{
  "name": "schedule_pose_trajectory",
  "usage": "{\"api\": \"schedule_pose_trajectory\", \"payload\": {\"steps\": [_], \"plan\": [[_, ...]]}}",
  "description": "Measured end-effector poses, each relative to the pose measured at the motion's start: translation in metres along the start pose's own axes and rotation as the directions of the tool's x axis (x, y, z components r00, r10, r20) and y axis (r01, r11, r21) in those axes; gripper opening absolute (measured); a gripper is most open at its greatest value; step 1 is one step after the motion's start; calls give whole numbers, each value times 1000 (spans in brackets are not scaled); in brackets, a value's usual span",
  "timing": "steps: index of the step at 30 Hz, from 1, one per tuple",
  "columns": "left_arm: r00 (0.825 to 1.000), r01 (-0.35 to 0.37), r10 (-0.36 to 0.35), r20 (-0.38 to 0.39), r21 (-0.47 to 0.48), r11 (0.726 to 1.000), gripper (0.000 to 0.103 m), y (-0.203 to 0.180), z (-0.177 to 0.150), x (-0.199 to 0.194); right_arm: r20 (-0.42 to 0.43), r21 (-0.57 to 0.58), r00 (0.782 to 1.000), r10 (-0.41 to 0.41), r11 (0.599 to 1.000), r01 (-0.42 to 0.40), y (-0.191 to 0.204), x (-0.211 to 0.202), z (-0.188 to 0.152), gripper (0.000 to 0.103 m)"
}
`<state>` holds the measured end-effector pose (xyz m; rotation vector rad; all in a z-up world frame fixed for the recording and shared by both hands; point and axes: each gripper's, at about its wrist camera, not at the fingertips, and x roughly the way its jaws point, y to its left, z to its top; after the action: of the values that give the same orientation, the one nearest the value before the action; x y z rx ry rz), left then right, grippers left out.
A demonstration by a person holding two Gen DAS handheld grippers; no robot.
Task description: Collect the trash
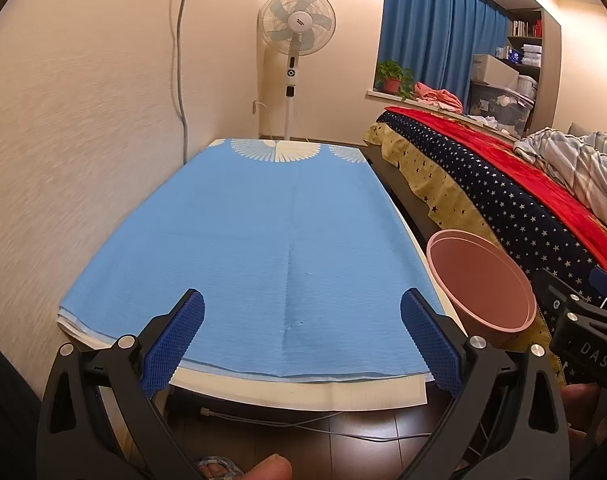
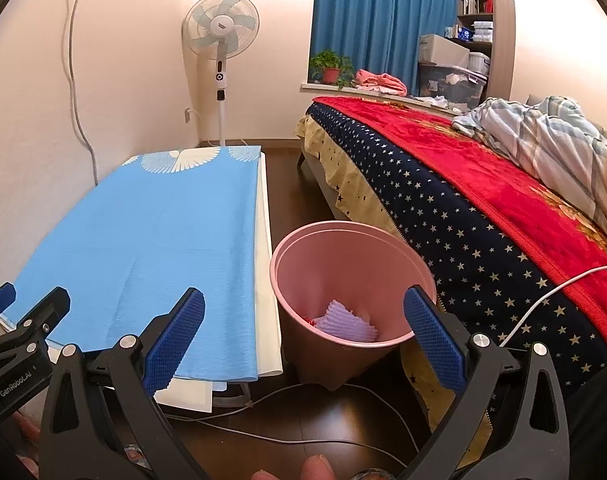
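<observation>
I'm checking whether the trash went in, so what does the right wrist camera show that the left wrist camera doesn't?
Only the right wrist view looks down into the pink bin, showing a crumpled lilac wrapper and a red scrap at the bottom, plus a white cable on the bed. Only the left wrist view shows the blue table cloth straight on, with nothing lying on it. Both show the standing fan, the blue curtain, the starry bed, and the left gripper and right gripper open and empty.
</observation>
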<state>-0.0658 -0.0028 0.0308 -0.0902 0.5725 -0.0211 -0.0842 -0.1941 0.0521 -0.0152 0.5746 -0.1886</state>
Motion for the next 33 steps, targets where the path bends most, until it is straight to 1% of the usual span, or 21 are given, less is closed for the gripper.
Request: {"api": "schedule_pose_trajectory", "payload": {"steps": [33], "plan": [[1000, 24, -24, 5, -3, 1000, 95, 2, -2, -3, 3, -3, 1000, -5, 1000, 5, 1, 0, 1, 98]]}}
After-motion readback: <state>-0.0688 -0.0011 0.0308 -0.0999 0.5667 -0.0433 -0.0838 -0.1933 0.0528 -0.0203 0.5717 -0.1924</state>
